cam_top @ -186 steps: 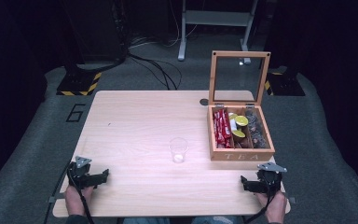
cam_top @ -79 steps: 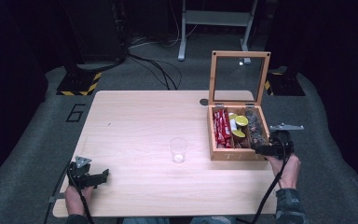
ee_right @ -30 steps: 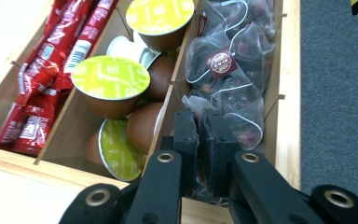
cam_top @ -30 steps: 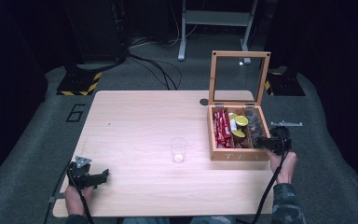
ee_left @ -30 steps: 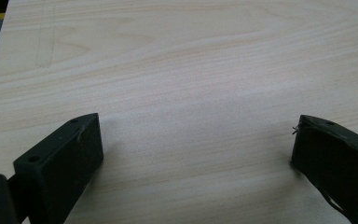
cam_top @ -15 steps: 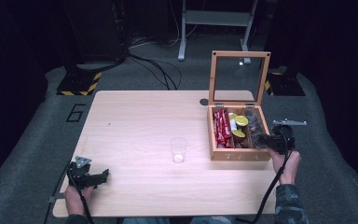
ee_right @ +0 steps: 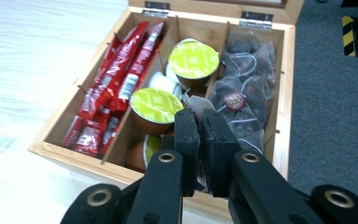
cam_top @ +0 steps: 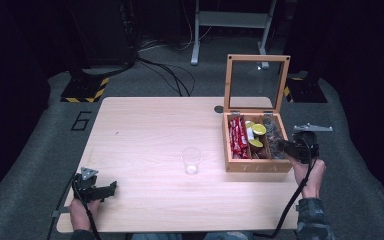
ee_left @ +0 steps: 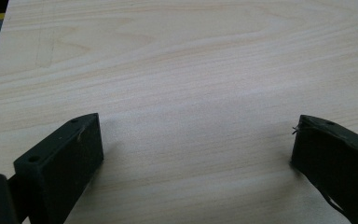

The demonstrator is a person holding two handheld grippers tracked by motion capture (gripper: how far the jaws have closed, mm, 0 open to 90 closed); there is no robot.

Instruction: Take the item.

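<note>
A wooden tea box stands at the table's right with its glass lid upright. It holds red sachets on the left, green-lidded capsules in the middle and clear tea bags on the right. My right gripper hangs over the box's front right corner, shut on a clear tea bag pinched at its tips. A clear plastic cup stands mid-table. My left gripper rests open at the front left, with bare wood between its jaws.
The table is light wood, with grey carpet just right of the box. A small dark round spot lies behind the box. Stands and cables sit on the floor beyond the far edge.
My right gripper has risen a little above the box's right compartment, still closed on the tea bag. The left gripper has stayed put.
</note>
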